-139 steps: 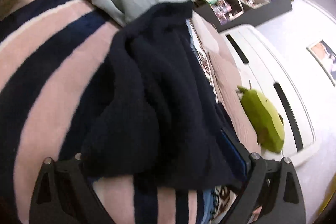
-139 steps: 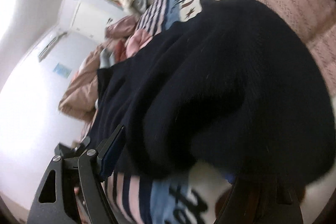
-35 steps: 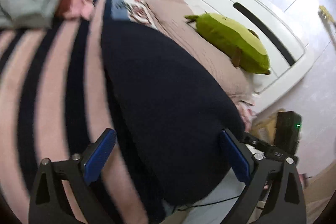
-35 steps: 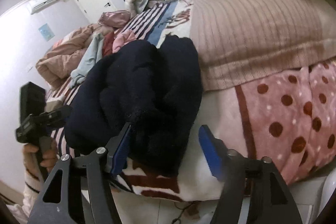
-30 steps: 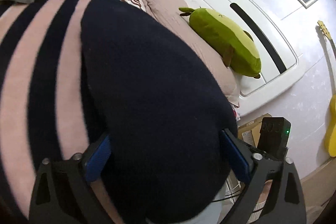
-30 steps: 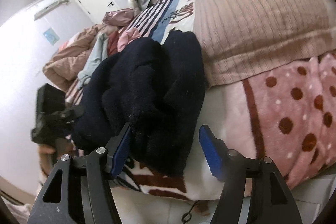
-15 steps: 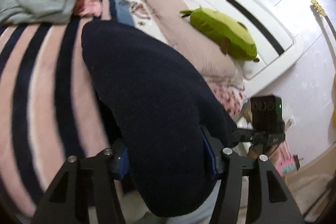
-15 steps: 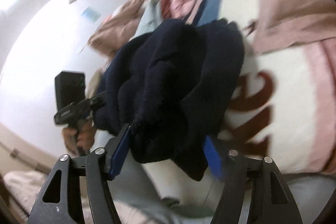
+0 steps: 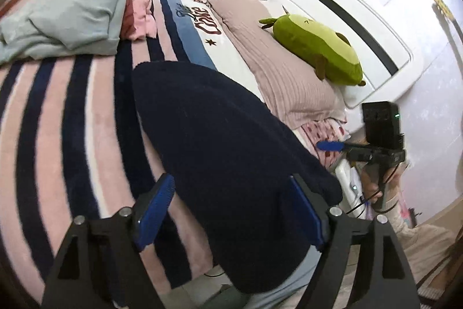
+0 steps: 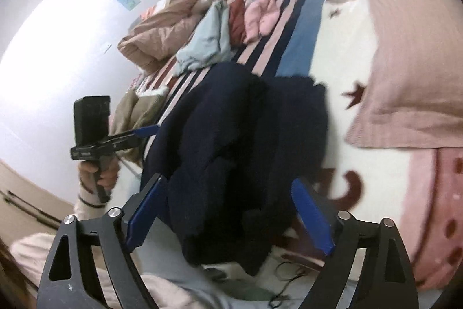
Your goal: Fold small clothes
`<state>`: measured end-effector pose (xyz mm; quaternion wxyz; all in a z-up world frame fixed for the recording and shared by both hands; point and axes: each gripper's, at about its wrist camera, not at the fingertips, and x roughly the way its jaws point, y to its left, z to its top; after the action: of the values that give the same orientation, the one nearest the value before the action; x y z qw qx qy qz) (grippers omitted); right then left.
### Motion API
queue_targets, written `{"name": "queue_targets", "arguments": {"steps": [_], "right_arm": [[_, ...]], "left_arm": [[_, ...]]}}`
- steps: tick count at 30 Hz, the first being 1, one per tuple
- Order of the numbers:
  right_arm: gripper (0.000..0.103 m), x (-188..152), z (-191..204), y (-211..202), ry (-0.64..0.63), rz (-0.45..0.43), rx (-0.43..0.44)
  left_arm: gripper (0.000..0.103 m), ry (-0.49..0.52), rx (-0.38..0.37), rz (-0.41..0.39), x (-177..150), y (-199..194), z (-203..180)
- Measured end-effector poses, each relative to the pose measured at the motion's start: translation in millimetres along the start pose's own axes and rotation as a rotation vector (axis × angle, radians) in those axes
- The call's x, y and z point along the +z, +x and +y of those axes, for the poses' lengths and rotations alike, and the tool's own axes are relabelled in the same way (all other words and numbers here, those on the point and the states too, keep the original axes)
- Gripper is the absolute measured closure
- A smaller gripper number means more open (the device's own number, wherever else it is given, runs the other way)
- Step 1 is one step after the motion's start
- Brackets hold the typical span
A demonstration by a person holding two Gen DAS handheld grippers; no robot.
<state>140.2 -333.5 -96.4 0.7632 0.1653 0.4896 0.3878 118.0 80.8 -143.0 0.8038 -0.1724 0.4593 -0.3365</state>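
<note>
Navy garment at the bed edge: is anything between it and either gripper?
Nothing visible. The navy garment lies between the open blue pads of the left gripper and the right gripper, whose jaws have just been opening.

Each camera sits on a gripper and looks down, close over the bed (image 9: 86, 106). Both see the dark blue bundle (image 9: 225, 141) and each other's gripper.

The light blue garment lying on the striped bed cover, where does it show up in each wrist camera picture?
Left wrist: the light blue garment lies upper left, beyond the navy garment.
Right wrist: it sits above centre, again past the navy garment.
Shared landmark: the pink garment lying beside it.
</note>
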Motion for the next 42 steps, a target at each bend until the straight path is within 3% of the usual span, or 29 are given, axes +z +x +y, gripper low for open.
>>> {"name": "queue_targets", "arguments": {"steps": [4, 5, 13, 19, 21, 23, 26, 33, 42], "right_arm": [[0.009, 13, -17, 43, 0.074, 0.127, 0.043], [0.004, 15, -23, 51, 0.096, 0.155, 0.048], [0.0, 22, -48, 81, 0.193, 0.214, 0.089], [0.001, 21, -47, 92, 0.151, 0.195, 0.163], [0.012, 22, -47, 93, 0.145, 0.182, 0.195], [0.033, 21, -48, 95, 0.151, 0.159, 0.232], [0.042, 20, -54, 93, 0.186, 0.111, 0.321], [0.048, 35, -15, 95, 0.098, 0.034, 0.4], [0.051, 88, 99, 120, -0.131, -0.014, 0.48]], "left_arm": [[0.027, -0.056, -0.031, 0.053, 7, 24, 16], [0.026, -0.074, -0.05, 0.062, 8, 30, 21], [0.023, -0.155, -0.166, 0.104, 6, 69, 36], [0.042, -0.203, -0.244, 0.097, 7, 89, 35], [0.05, -0.193, -0.253, 0.065, 10, 87, 29], [0.059, -0.172, -0.253, 0.034, 12, 79, 21], [0.061, -0.133, -0.268, -0.003, 18, 62, 9], [0.063, -0.052, -0.21, -0.093, 34, 4, -6], [0.063, 0.067, -0.02, -0.243, 45, -127, -18]]}}
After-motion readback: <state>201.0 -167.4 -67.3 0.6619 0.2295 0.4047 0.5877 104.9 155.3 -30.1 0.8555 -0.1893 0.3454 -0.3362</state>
